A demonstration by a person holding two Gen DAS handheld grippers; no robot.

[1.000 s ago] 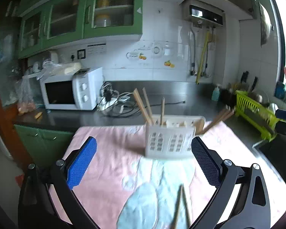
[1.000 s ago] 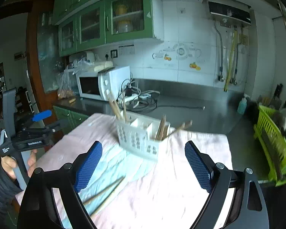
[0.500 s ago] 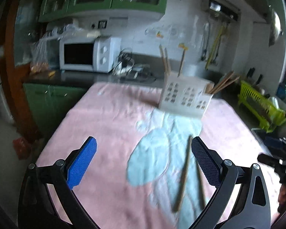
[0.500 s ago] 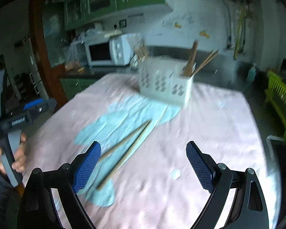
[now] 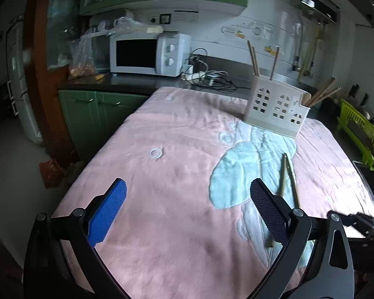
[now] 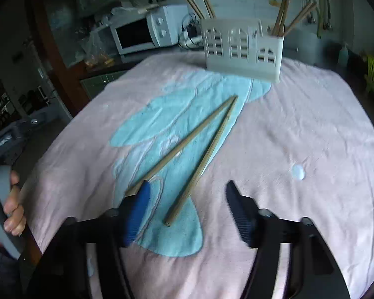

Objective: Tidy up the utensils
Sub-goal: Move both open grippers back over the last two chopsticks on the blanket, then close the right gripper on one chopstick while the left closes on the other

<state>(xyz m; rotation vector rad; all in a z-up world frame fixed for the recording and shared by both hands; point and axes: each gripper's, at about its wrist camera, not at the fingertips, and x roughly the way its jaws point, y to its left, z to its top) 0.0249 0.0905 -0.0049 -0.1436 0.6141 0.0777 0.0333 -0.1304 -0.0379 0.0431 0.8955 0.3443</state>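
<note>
My right gripper (image 6: 187, 199) hangs low over the pink cloth (image 6: 299, 114), and its jaws have just been closing; they now stand about half spread. The near end of the right chopstick (image 6: 202, 162) lies between them, but the pads do not press on it, so nothing is pinched yet. The blue pad of the left finger (image 6: 137, 211) sits over or just beside the near end of the left chopstick (image 6: 182, 142); I cannot tell if it touches.

The two chopsticks lie loose on the light blue patch of the cloth. Their far tips almost meet and their near ends are apart, like a narrow V. The long axis of each runs from my gripper away toward the far right, in the direction of the white utensil holder (image 6: 241, 47), which stands upright at the far side with other chopsticks inside.

My left gripper (image 5: 187, 209) is wide spread and empty, over bare cloth on the left side. From there the chopsticks (image 5: 288, 174) lie to the right, partly behind its right finger. So I judge the right hand is the nearer one. The jaws close across the stick's axis, which suits the coming pinch, but the left stick may be pushed.
</note>
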